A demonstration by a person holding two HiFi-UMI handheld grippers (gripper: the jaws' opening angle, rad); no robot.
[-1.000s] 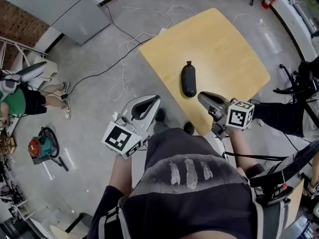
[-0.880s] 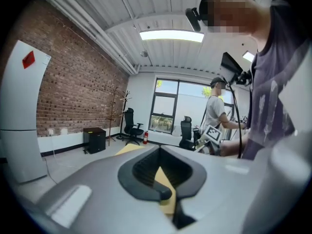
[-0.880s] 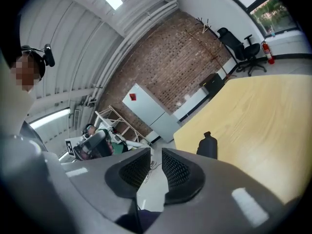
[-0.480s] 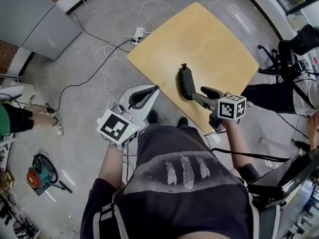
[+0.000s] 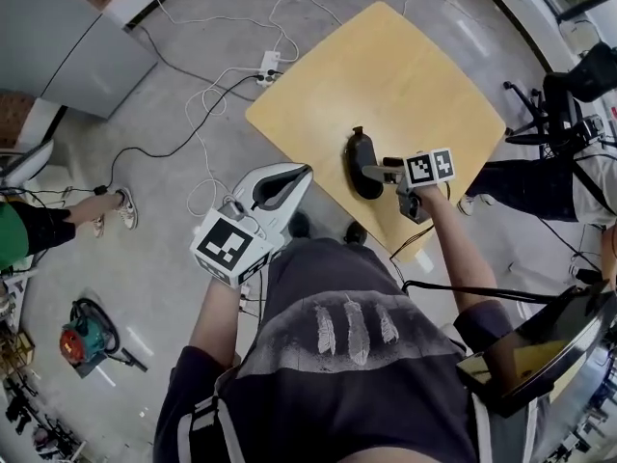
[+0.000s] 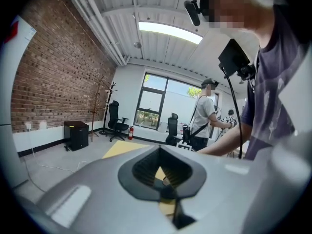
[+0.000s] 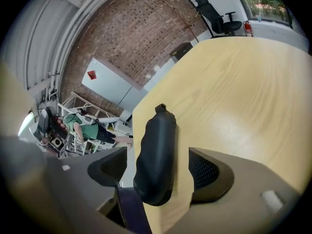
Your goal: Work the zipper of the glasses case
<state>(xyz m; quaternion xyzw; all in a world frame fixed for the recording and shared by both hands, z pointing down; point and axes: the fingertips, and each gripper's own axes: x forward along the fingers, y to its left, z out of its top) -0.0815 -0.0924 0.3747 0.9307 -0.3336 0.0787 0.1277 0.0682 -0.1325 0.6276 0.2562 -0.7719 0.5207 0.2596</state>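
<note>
Presently: left tongs (image 5: 289,177), closed on nothing, held over the floor (image 5: 174,210) just off the desk's (image 5: 386,66) left edge. Black glasses case (image 5: 362,162) lying on the desk close to its near edge, bare wood beyond. Right tongs (image 5: 378,172), jaws just opened wide, straddling the case's near end without pressing it.

On the table (image 5: 424,75), close to its near left edge: glasses case (image 5: 359,157), lying lengthwise away from the person. Reaching in over the table's near edge: right gripper (image 5: 378,173), jaws just opened wider and standing either side of the case's near end (pads apart from it on both sides). Off the table, left of its near corner and over the floor: left gripper (image 5: 301,176). On the floor by the table's far left corner: power strip (image 5: 267,63), cables (image 5: 183,149) trailing further left. Right of the table: office chair (image 5: 578,80).
</note>
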